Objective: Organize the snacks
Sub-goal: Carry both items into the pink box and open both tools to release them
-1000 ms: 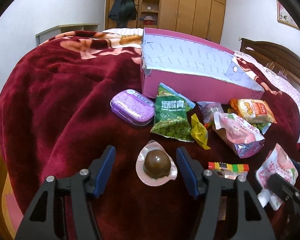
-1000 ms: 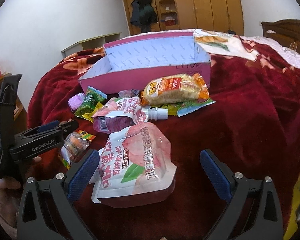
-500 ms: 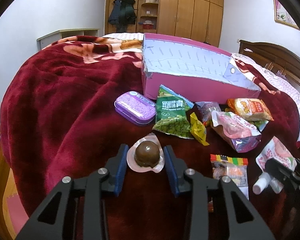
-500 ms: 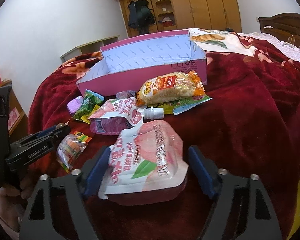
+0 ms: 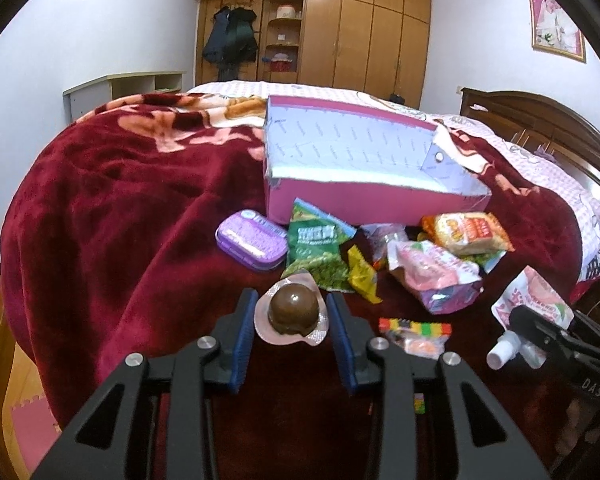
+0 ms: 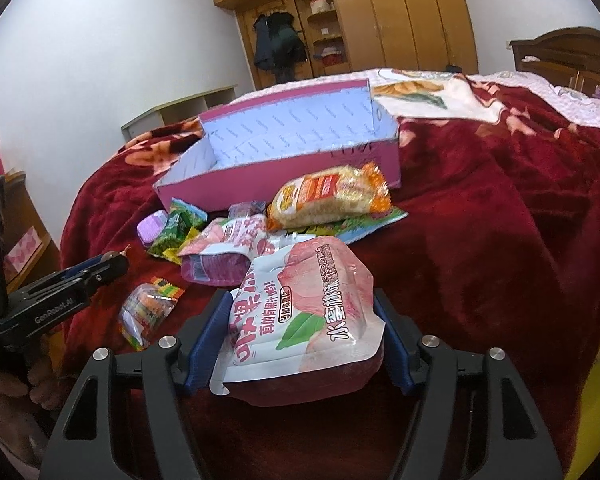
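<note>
Both tongs closed in since earlier. Left tongs [image 5: 292, 322] clenched on chocolate dome cup [image 5: 293, 313], lifted off bed [image 5: 120, 208]. Right tongs [image 6: 302, 334], jaws closing, squeeze peach pouch [image 6: 304, 312]: may buckle, slip. Pink box [image 6: 284, 178] beyond.

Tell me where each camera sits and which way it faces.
Left wrist: on the left gripper, looking down over a chocolate jelly cup toward the pink box; right gripper at right edge.
Right wrist: on the right gripper, closing on the peach pouch; left gripper and a hand at left.
Shared: box, snack pile, red blanket.
</note>
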{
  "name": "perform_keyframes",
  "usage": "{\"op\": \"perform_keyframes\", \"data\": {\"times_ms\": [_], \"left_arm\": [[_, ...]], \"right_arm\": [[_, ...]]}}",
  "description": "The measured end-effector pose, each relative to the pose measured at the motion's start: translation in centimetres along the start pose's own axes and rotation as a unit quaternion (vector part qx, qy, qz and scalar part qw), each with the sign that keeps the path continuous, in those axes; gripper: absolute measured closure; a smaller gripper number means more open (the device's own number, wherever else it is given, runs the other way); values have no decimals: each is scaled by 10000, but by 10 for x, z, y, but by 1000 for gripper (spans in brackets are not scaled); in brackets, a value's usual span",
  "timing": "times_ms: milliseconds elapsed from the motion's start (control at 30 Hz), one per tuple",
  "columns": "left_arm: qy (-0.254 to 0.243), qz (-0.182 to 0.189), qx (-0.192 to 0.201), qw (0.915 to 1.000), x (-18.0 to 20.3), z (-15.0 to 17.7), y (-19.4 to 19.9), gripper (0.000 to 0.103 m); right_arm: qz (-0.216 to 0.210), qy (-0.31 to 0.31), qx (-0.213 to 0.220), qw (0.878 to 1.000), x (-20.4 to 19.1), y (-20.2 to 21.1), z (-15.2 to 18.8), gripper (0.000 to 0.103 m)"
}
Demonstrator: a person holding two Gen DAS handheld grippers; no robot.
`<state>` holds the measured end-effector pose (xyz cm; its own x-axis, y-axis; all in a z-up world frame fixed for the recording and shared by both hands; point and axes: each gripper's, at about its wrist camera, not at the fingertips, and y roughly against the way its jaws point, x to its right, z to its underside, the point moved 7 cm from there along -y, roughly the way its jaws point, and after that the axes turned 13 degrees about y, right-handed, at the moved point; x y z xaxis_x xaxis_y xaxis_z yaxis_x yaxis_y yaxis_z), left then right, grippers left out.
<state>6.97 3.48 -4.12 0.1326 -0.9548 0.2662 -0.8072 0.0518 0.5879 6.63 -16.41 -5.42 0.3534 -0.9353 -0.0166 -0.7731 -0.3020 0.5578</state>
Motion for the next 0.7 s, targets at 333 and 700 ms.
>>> {"op": "perform_keyframes", "data": {"times_ms": [333, 700], "left_arm": [[-67, 155, 98, 9998, 17, -32, -5, 66], [-209, 212, 305, 9991, 41, -82, -30, 66]], "right_arm": [[64, 213, 266, 9994, 8, 13, -22, 33], [-10, 312, 344, 9989, 21, 9, -60, 33]]}}
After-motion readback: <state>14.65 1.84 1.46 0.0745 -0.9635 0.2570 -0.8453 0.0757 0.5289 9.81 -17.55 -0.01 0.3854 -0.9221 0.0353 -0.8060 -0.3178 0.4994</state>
